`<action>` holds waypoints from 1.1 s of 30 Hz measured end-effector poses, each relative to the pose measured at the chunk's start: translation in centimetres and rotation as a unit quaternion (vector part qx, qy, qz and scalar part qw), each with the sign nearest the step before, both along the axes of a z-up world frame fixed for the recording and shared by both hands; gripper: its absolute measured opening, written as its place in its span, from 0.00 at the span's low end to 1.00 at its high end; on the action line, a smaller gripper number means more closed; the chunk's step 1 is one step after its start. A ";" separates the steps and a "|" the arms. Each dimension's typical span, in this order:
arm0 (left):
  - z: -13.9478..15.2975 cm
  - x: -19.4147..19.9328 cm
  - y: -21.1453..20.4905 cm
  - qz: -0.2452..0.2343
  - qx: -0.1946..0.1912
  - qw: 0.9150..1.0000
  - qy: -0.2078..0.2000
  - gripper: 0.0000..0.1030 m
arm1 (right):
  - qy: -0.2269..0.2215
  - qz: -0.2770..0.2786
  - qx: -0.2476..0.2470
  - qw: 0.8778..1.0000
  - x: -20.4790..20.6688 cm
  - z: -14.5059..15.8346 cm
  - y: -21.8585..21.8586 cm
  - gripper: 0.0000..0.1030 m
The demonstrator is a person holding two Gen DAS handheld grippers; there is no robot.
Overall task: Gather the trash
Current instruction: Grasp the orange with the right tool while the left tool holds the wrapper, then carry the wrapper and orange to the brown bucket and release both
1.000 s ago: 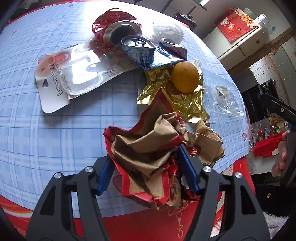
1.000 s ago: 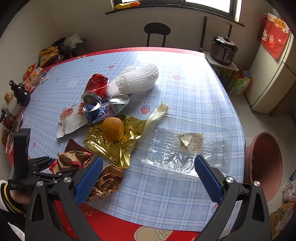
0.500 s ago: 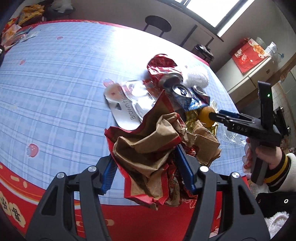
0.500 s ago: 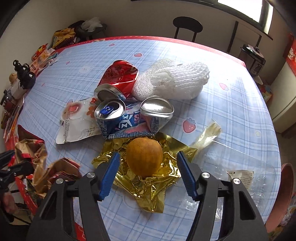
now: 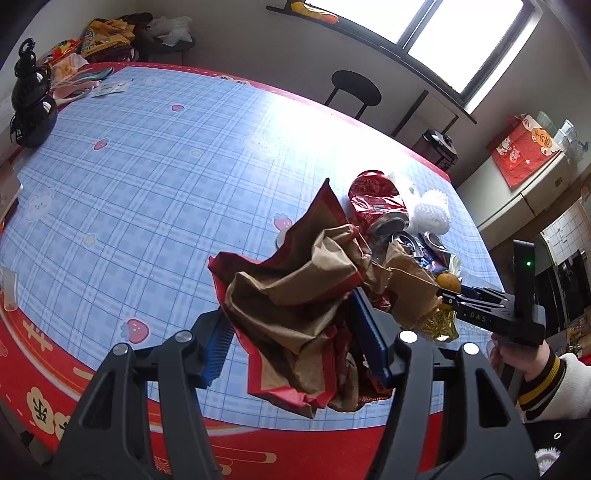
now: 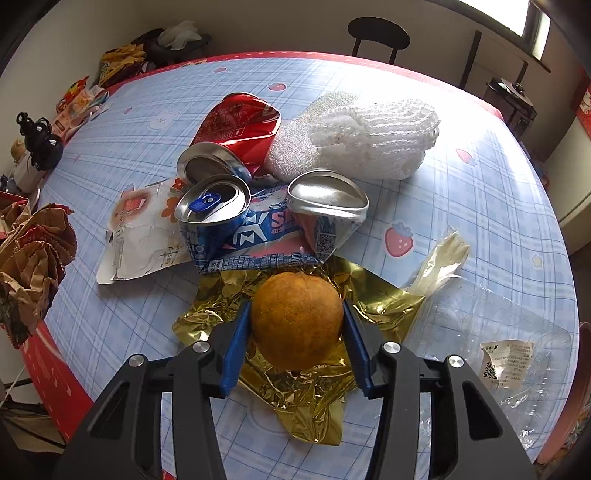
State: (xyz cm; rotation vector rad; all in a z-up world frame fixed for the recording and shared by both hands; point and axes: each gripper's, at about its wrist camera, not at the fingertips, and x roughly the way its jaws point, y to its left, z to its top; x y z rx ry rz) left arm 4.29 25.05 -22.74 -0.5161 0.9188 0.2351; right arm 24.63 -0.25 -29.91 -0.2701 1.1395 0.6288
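Observation:
My left gripper [image 5: 291, 321] is shut on a crumpled brown and red paper bag [image 5: 291, 280], held above the table's near edge; the bag also shows at the left of the right wrist view [image 6: 33, 258]. My right gripper [image 6: 296, 305] points down at an orange [image 6: 295, 328] lying on gold foil [image 6: 295, 398]. Its jaws are closing, with the blue pads [image 6: 240, 332] against both sides of the fruit. Behind lie a red crushed can [image 6: 236, 125], a blue crushed can [image 6: 210, 210], a white foam net [image 6: 362, 136] and a white pouch [image 6: 140, 240].
A clear plastic tray [image 6: 498, 332] with a paper label lies right of the foil. A black gourd-shaped ornament [image 5: 31, 107] and snack packets [image 5: 107, 33] sit at the far left of the blue checked table [image 5: 147, 166]. A black stool [image 5: 356, 88] stands beyond it.
The left gripper rose and swung left with the paper bag. The right gripper came down over the orange and its jaws narrowed from wide open until the pads met the fruit.

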 end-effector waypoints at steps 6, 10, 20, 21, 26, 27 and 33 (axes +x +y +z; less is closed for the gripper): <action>1.3 1.8 -2.2 -0.029 0.007 1.000 -0.010 0.60 | -0.010 -0.020 0.062 0.998 -1.3 2.9 -3.6 0.46; 2.6 3.8 -4.6 -0.057 0.016 0.998 -0.017 0.60 | -0.030 -0.051 0.104 0.993 -2.0 5.5 -7.7 0.46; 6.0 10.4 -15.6 -0.169 0.036 0.984 -0.036 0.60 | -0.112 -0.170 0.168 0.965 -3.5 12.1 -22.7 0.46; 6.3 11.2 -17.2 -0.184 0.038 0.981 -0.038 0.60 | -0.119 -0.185 0.169 0.961 -3.7 12.6 -24.5 0.46; 7.3 15.5 -26.6 -0.260 0.041 0.963 -0.051 0.60 | -0.155 -0.259 0.165 0.939 -5.2 14.5 -34.1 0.46; 7.5 16.4 -28.7 -0.275 0.044 0.959 -0.054 0.60 | -0.162 -0.274 0.162 0.934 -5.7 14.8 -36.0 0.46; 8.2 21.3 -41.6 -0.359 0.051 0.929 -0.072 0.60 | -0.191 -0.353 0.143 0.905 -8.7 15.4 -46.3 0.46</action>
